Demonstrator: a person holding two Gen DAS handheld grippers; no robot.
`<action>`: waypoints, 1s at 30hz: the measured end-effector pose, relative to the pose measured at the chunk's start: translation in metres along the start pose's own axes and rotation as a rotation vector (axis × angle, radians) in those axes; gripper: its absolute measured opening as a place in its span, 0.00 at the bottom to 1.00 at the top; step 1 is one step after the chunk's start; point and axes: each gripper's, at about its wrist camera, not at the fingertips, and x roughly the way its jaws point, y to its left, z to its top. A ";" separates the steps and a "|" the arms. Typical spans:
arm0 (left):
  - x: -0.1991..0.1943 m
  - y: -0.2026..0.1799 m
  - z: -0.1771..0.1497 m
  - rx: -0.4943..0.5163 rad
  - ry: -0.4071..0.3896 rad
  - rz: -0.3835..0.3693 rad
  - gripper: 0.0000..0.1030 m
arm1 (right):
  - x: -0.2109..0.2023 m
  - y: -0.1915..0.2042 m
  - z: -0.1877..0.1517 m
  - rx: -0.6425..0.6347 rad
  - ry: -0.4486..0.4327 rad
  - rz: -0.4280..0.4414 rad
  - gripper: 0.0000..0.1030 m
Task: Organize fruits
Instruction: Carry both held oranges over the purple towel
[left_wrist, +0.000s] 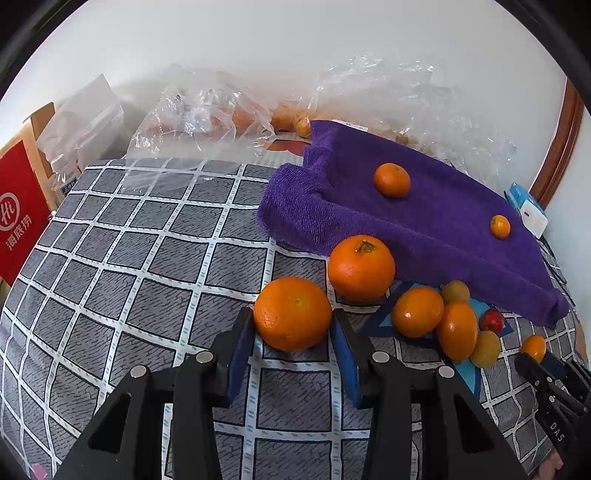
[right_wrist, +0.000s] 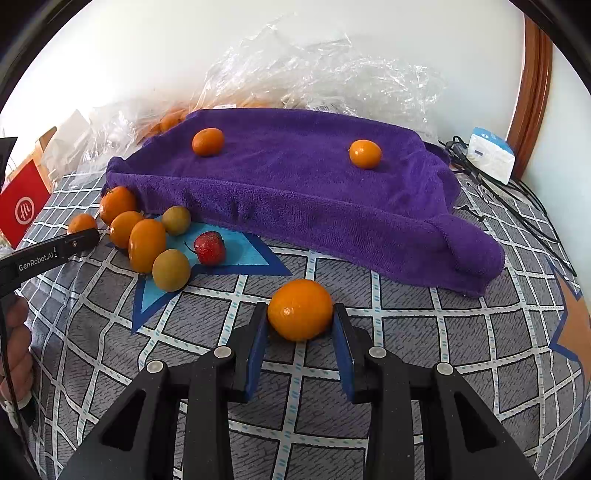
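My left gripper (left_wrist: 291, 332) is shut on a large orange (left_wrist: 291, 314), its blue pads pressed against both sides, low over the checked cloth (left_wrist: 129, 258). My right gripper (right_wrist: 300, 323) is shut on a smaller orange (right_wrist: 300, 309), which also shows in the left wrist view (left_wrist: 533, 348). A purple towel (right_wrist: 314, 192) lies behind, draped over something raised, with two small oranges (right_wrist: 208, 141) (right_wrist: 365, 153) on top. In front of the towel is a cluster: several oranges (right_wrist: 147, 244), two yellow-green fruits (right_wrist: 171, 269), a red fruit (right_wrist: 209, 248).
Crumpled clear plastic bags (left_wrist: 207, 110) holding more oranges lie at the back by the wall. A red box (left_wrist: 18, 214) stands at the far left. A white-and-blue box (right_wrist: 491, 153) and black cables (right_wrist: 517, 195) sit at the right. A hand (right_wrist: 18, 332) shows at the left edge.
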 end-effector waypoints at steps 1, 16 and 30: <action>-0.001 0.001 0.000 -0.007 -0.004 -0.005 0.38 | 0.000 0.000 0.000 0.000 -0.002 0.002 0.33; -0.025 0.009 0.001 -0.076 -0.126 -0.044 0.37 | -0.012 -0.013 -0.001 0.057 -0.065 0.074 0.33; -0.039 0.013 0.001 -0.096 -0.190 -0.079 0.37 | -0.019 -0.021 -0.002 0.103 -0.103 0.064 0.33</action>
